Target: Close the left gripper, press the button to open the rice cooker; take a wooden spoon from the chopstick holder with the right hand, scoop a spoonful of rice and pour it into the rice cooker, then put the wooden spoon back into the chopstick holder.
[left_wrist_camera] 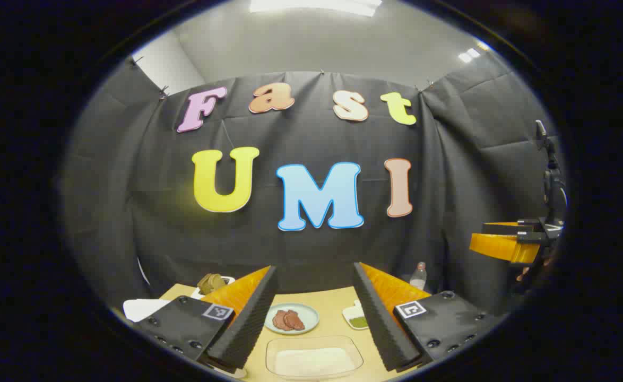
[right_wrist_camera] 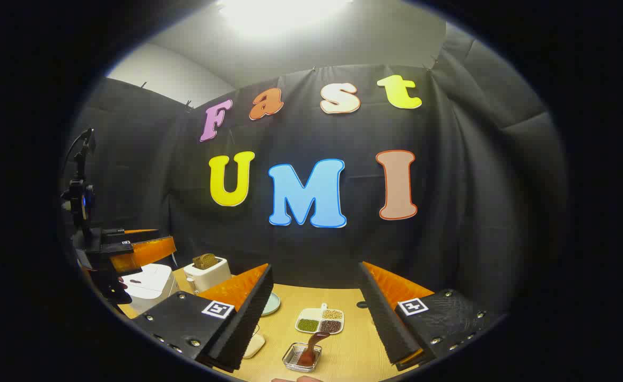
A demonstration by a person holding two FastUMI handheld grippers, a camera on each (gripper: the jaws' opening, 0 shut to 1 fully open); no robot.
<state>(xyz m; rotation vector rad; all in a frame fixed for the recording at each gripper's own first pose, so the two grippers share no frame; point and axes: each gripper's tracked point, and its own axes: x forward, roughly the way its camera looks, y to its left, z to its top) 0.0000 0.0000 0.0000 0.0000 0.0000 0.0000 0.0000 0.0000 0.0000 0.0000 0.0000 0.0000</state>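
The white, box-shaped rice cooker (right_wrist_camera: 149,286) sits at the left end of the pale wooden table (right_wrist_camera: 343,355), and everything about the first move hangs on that. In the right gripper view the left gripper (right_wrist_camera: 131,249) hangs just above and a little to the near-left of the rice cooker, so that hand is plainly the nearer one for the button. In its own view the left gripper (left_wrist_camera: 314,313) has its fingers spread wide with nothing between them, so they must come together before any press.

The right gripper (right_wrist_camera: 314,318) is equally wide open and empty. To the right of the rice cooker, near the table's front edge, stands a small clear glass holder (right_wrist_camera: 302,357) with a brown wooden spoon (right_wrist_camera: 311,347) leaning in it, handle tipped up and to the right. Its bowl end seems to be down in the holder, though that is hard to make out.
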